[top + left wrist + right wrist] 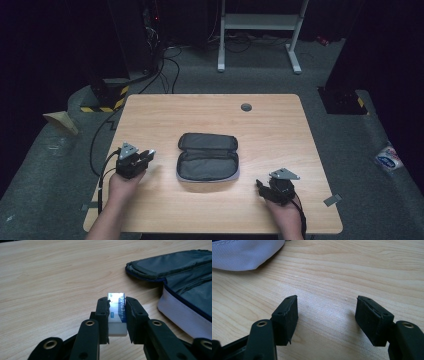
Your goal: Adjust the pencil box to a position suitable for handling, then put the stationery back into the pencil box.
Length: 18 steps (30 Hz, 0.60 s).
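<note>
- Nearest the person, at the right of the pale wooden table (280,125), the right gripper (264,189) sits low over the wood with its jaws spread wide and nothing between them; in the right gripper view there is bare grain between the two black pads (287,317) and a corner of pale grey fabric just beyond.
- A little farther in, on the left side, the left gripper (148,155) is clamped on a small white block eraser in a blue-and-white printed sleeve (116,312). The eraser stands on end between the jaws, its long axis running along them and its far end poking out past the tips.
- Between the two grippers, in the middle of the table, lies a dark grey zip-round fabric pencil case with a pale grey outer shell (208,156), flopped open with both halves flat and its long axis running left to right.
- What matters next, I'd say: the open case lies to the right of the eraser, near it but not touching, and the left gripper is the one carrying it, so a short carry rightward over the case's near-left rim would put it inside.
- Farthest off, a small round grey cable grommet (246,107) is set in the table near its far edge.
</note>
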Tool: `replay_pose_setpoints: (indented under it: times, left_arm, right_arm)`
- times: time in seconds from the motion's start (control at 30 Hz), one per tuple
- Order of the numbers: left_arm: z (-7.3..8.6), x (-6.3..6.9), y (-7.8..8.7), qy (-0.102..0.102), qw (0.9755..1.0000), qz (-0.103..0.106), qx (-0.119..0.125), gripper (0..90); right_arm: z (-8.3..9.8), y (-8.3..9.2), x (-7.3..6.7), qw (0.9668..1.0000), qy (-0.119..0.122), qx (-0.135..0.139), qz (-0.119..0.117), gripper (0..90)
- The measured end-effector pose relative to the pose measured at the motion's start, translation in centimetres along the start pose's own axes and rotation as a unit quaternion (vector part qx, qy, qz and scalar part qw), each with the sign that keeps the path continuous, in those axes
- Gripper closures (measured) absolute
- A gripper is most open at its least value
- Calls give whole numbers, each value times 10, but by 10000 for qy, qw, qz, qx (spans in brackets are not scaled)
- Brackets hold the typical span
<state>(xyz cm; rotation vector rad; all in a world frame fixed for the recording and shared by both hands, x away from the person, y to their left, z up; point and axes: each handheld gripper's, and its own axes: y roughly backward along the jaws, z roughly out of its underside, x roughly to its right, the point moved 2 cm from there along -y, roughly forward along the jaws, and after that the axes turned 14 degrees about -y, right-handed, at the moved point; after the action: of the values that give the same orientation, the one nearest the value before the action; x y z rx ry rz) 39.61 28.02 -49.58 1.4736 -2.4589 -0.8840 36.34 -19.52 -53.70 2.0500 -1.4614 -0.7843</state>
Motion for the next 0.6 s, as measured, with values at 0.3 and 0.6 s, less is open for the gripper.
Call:
replay_pose_setpoints:
  times: [0.3, 0.6]
  left_arm:
    - [-6, 8, 2, -18, 9999, 136, 65, 731]
    - [-11, 15, 4, -125, 9995, 252, 127, 731]
  right_arm:
    - [0, 0, 0, 10000, -2, -1, -7, 348]
    - [-1, -1, 0, 10000, -15, 9, 16, 353]
